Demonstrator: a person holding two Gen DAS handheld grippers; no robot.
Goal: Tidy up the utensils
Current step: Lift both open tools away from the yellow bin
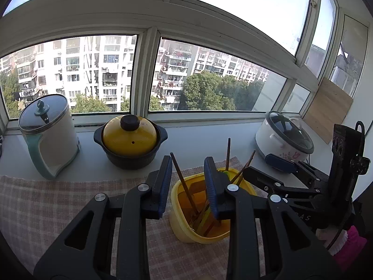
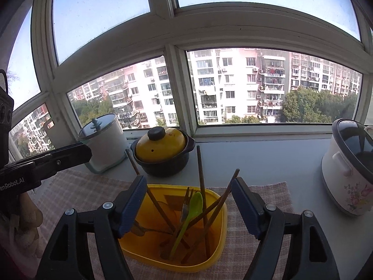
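Note:
A yellow container (image 1: pixel 184 231) (image 2: pixel 142 252) stands on a checked cloth and holds several brown chopsticks (image 2: pixel 201 179), a green spoon (image 2: pixel 194 203) and a fork (image 2: pixel 186 200). My left gripper (image 1: pixel 188 183) hovers over its left part with the jaws apart. One chopstick (image 1: pixel 184 186) leans in the gap, close to the left pad, and neither pad presses on it. My right gripper (image 2: pixel 190 198) stands open above the container, wide of the utensils. In the left wrist view it comes in from the right (image 1: pixel 268 170).
On the windowsill behind stand a white kettle (image 1: pixel 51 135), a dark pot with a yellow lid (image 1: pixel 130 137) and a white cooker (image 1: pixel 284 137). A wooden board (image 1: pixel 326 107) leans at the right wall. The checked cloth (image 1: pixel 46 210) covers the near surface.

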